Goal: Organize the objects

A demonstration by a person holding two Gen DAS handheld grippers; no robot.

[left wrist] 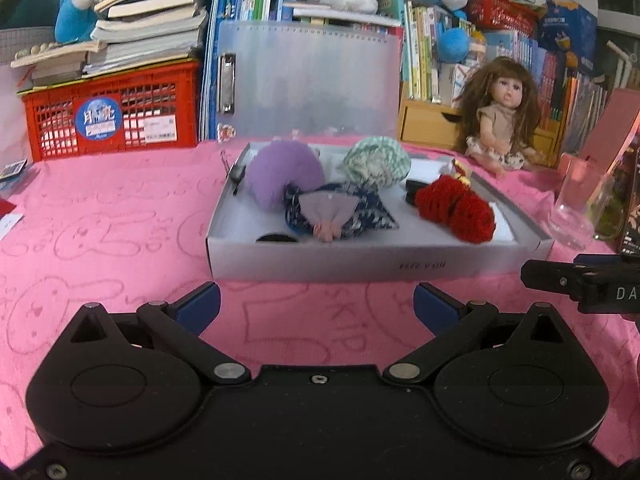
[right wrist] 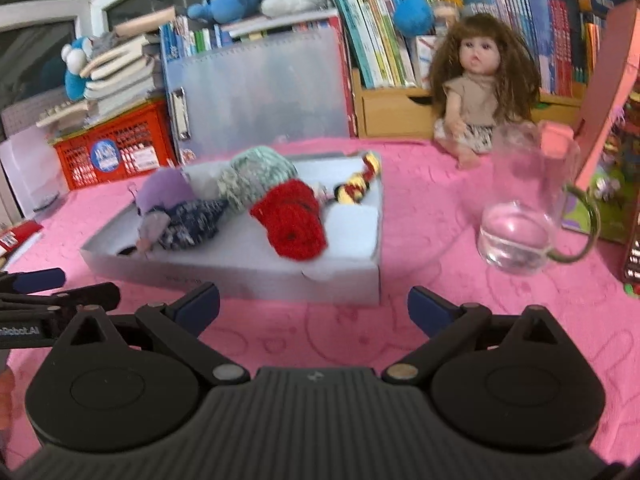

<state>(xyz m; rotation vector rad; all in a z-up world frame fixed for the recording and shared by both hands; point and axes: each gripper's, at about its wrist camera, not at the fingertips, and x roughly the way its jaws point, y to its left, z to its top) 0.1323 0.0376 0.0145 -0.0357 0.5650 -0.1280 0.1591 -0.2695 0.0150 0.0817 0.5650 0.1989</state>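
Knitted pieces (left wrist: 454, 208) lie in the grey box (left wrist: 360, 266) mid-tablecloth (left wrist: 100, 240), so with my left gripper (left wrist: 317, 304) and right gripper (right wrist: 314, 304) both wide open and empty, I judge 1 slow, level approach over its near wall best.

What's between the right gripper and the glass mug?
Only bare pink tablecloth, seen in the right wrist view. The right gripper is open and empty; the glass mug stands ahead to its right, beside the white box.
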